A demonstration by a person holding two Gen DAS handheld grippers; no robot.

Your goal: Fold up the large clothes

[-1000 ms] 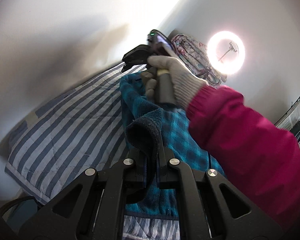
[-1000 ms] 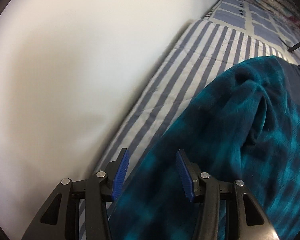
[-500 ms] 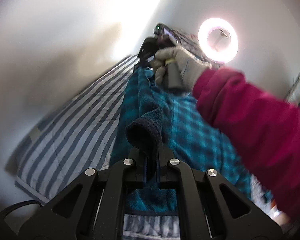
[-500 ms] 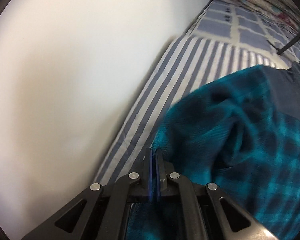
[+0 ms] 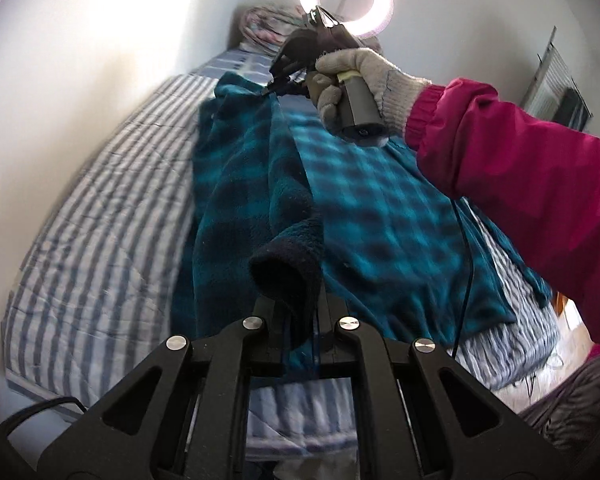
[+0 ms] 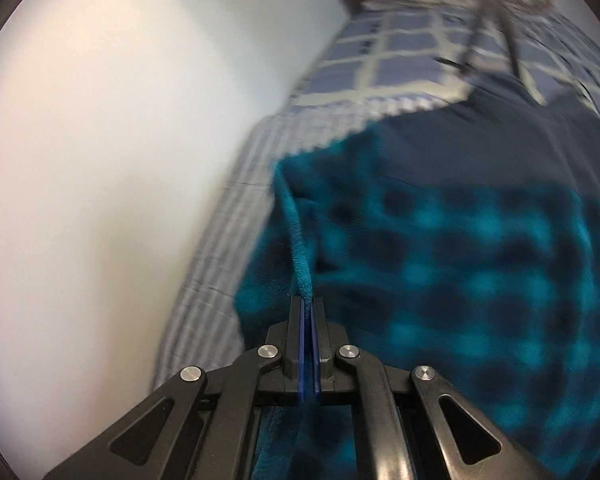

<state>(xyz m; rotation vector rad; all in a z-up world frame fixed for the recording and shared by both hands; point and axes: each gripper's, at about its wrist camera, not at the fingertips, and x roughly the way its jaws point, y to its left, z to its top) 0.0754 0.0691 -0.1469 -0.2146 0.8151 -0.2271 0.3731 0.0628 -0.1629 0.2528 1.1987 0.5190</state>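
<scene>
My left gripper (image 5: 300,316) pinches the fleece jacket's (image 5: 380,208) dark cuff (image 5: 288,276); my right gripper (image 6: 309,312) pinches its edge above the striped bedspread (image 5: 100,220), stretching it flat for folding

Knitted beige glove (image 5: 374,80), magenta jacket sleeve (image 5: 520,168) with elastic cuff, black linkage, silver screws.

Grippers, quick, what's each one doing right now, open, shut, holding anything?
Left gripper: shut on the fleece jacket's dark cuff.
Right gripper: shut on the jacket's edge.
</scene>
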